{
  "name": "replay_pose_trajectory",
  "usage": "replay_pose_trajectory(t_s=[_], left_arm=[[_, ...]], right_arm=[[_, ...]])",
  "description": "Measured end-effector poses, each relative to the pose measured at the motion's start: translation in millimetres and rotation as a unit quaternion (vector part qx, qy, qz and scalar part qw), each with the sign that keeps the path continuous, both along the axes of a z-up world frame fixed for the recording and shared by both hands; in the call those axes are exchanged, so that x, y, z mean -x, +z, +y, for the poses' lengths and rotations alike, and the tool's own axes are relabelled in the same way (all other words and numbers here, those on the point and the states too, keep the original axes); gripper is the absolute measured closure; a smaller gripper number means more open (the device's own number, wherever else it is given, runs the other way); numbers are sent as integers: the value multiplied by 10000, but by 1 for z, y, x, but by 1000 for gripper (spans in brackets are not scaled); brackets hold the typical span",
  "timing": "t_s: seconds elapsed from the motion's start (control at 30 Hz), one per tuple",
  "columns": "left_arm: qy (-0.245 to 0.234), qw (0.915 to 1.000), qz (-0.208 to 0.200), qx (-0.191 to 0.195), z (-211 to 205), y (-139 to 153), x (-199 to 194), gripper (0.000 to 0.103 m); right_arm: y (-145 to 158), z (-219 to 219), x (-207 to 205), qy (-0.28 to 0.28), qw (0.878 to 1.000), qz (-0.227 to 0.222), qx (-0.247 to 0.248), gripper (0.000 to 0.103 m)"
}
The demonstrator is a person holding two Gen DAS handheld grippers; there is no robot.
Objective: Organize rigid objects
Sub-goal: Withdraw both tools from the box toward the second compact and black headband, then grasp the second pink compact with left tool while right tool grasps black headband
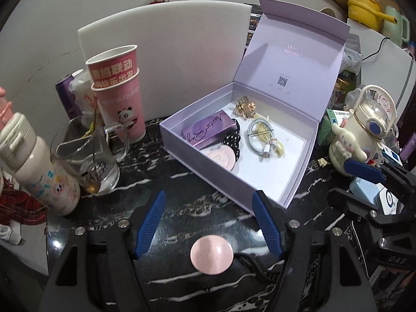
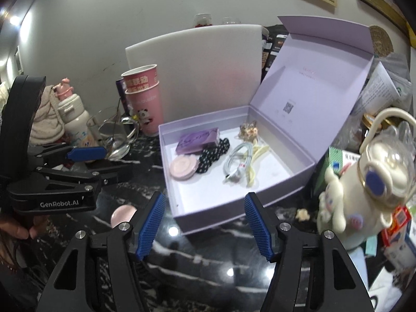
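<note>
An open lilac box (image 1: 228,187) (image 2: 234,209) lies on the black marble table. In it are a purple case (image 1: 208,130) (image 2: 197,140), a pink round compact (image 1: 221,157) (image 2: 183,168), a dotted black scrunchie (image 1: 232,137) (image 2: 212,154), a coiled white cable (image 1: 261,132) (image 2: 238,160), a yellow clip (image 2: 256,165) and a gold hair clip (image 1: 244,108) (image 2: 248,130). A pink round disc (image 1: 211,254) (image 2: 122,214) lies on the table between the blue pads of my open, empty left gripper (image 1: 208,225). My right gripper (image 2: 205,225) is open and empty before the box's near corner.
Left of the box stand stacked pink paper cups (image 1: 119,91), a glass mug (image 1: 88,161) and a cream bottle (image 1: 39,171). A white board (image 1: 166,52) stands behind. A cream character bottle (image 1: 364,130) (image 2: 369,176) and clutter crowd the right side.
</note>
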State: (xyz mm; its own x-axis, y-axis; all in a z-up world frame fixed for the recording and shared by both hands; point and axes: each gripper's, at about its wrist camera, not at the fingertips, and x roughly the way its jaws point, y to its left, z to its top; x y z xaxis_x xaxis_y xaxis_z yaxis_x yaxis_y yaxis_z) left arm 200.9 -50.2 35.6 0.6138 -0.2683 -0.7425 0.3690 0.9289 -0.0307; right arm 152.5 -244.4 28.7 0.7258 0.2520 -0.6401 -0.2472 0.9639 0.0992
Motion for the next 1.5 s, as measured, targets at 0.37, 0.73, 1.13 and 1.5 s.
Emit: replay_pose_trajectory(t_s=[0.37, 0.73, 1.13, 1.5], left_arm=[[10, 9998, 168, -57, 11, -24, 20, 34], [-154, 9997, 206, 8, 11, -41, 31, 34], [-64, 9988, 438, 199, 20, -62, 25, 34], [-241, 9978, 606, 127, 13, -72, 18, 34]], right_arm=[[-24, 12, 25, 204, 9995, 176, -147, 39], [-47, 27, 38, 610, 9971, 409, -211, 39], [-73, 41, 36, 1195, 9898, 701, -326, 39], [-85, 47, 28, 1205, 9884, 904, -188, 64]])
